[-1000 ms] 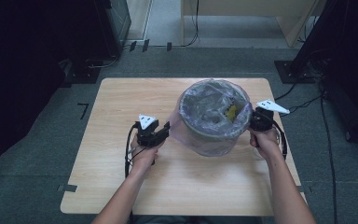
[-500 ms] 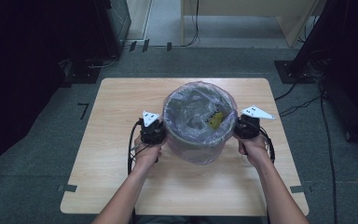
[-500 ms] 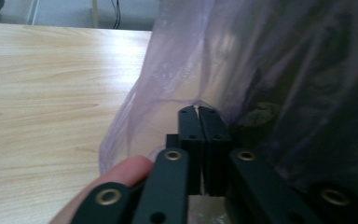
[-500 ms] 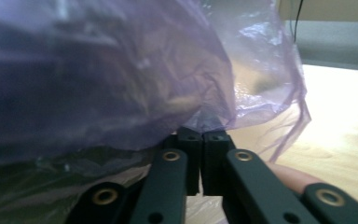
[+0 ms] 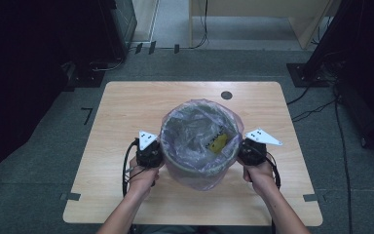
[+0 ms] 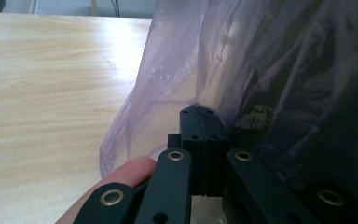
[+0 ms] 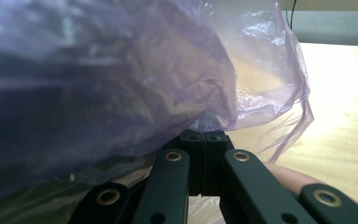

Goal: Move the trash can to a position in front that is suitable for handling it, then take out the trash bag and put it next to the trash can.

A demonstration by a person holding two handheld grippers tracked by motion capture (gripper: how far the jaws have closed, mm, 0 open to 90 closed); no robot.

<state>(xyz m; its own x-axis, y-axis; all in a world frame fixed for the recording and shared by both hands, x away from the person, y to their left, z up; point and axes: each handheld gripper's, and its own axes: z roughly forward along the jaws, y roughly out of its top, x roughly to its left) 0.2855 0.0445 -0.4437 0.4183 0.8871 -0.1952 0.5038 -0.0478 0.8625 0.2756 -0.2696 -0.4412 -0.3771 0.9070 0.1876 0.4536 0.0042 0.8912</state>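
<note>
A round bin (image 5: 199,146) lined with a purple plastic bag (image 5: 202,178) sits near the middle of the wooden table (image 5: 126,102), a little toward its near edge. The left gripper (image 5: 150,153) presses its jaws together on the bag's film at the bin's left side; the right gripper (image 5: 251,151) pinches the film at the right side. A yellow packet (image 5: 218,142) lies inside the bin.

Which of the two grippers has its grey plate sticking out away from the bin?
The right gripper; its grey plate points outward, whereas the left gripper's plate sits beside the bin.
</note>
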